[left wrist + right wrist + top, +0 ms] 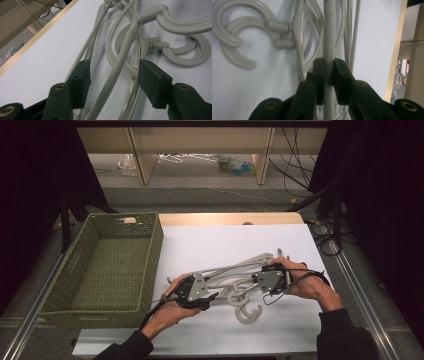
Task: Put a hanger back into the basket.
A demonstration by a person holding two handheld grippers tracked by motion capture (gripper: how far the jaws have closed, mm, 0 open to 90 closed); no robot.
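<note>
While right gripper clamps hangers, left gripper straddles them.

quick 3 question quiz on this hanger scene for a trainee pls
1. True or false: the right gripper is clamped on an arm of the pale grey plastic hangers.
2. What do the left gripper's jaws do? A) press on a hanger B) stand open around hanger arms
3. What stands left of the white table top?

Key: 1 true. 2 B. 3 the empty green woven basket.
</note>
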